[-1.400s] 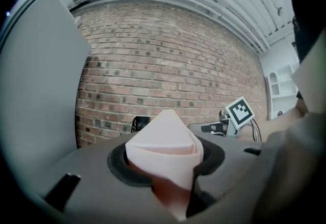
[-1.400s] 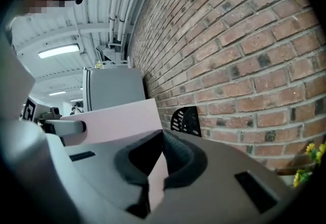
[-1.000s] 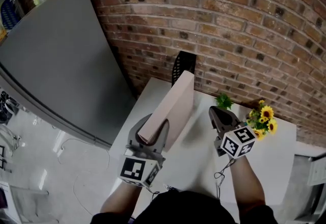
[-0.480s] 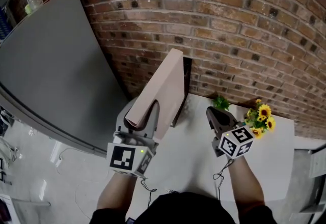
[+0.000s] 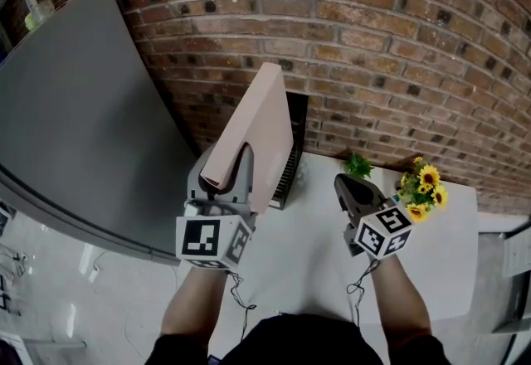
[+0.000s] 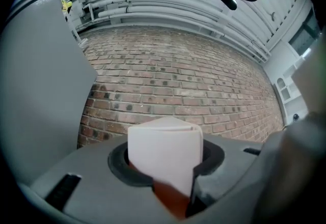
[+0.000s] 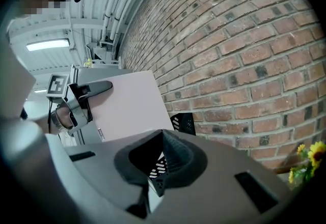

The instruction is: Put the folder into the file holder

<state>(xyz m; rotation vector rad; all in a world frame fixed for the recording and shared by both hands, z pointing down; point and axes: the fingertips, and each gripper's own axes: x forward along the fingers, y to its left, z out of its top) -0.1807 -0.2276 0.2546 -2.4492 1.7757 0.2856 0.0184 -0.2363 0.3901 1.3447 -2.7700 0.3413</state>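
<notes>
Left tongs [image 5: 237, 166]: gripping folder [image 5: 262, 119] beside file holder [image 5: 293, 135] | right tongs [image 5: 348, 187]: closed, empty

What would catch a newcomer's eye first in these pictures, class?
The thick pale pink folder, held tilted in the left gripper, stands out against the red brick wall. Beside it sits the black perforated file holder on the white table, with yellow sunflowers at the right.

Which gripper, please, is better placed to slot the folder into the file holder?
Left. The left gripper holds the folder raised near the file holder; the right gripper is shut, empty, to the side.
</notes>
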